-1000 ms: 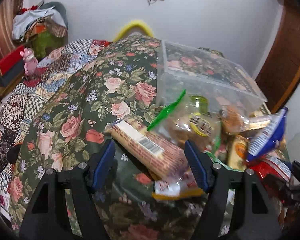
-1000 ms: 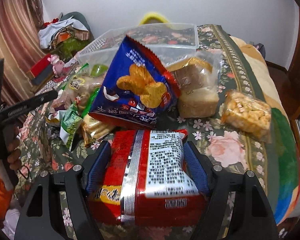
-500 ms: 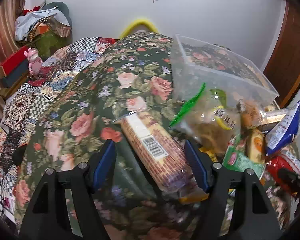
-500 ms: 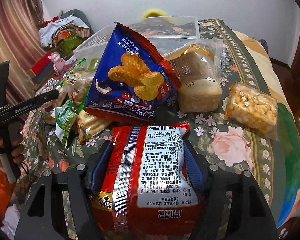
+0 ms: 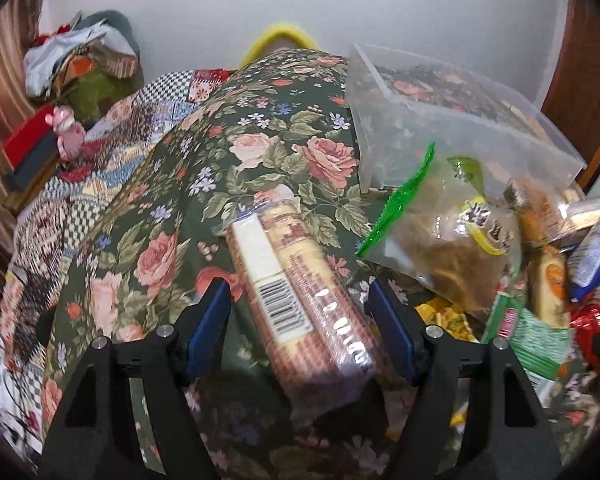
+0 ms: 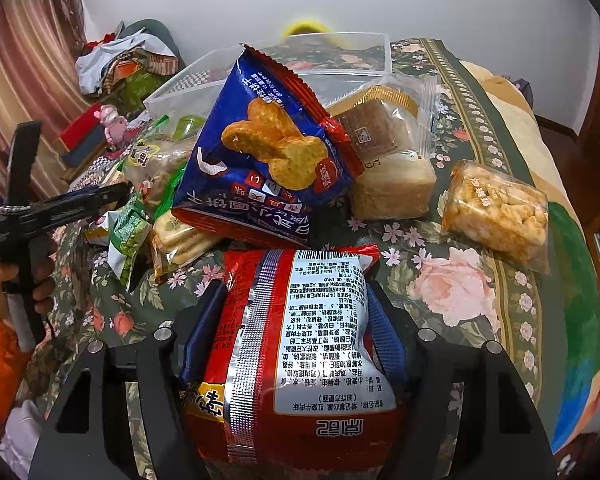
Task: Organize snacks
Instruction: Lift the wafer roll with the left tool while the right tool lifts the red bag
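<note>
Right tool (image 6: 292, 328) clamped on red pack (image 6: 296, 360), low over bed (image 6: 452, 292). Left tool (image 5: 300, 320) wide, straddling biscuit roll (image 5: 300, 304), not gripping. Bin (image 6: 268, 68) behind pile. Risk: slick foil slips out; blue bag (image 6: 268, 160) blocks path, may topple.

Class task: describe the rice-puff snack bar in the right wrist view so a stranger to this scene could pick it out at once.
Find the clear plastic bin on the floral bedspread. The snacks lie in front of it. The puffed-rice bar lies at the far right, apart from the heap: a clear-wrapped block of golden nuggets, unlike the printed blue bag.
</note>
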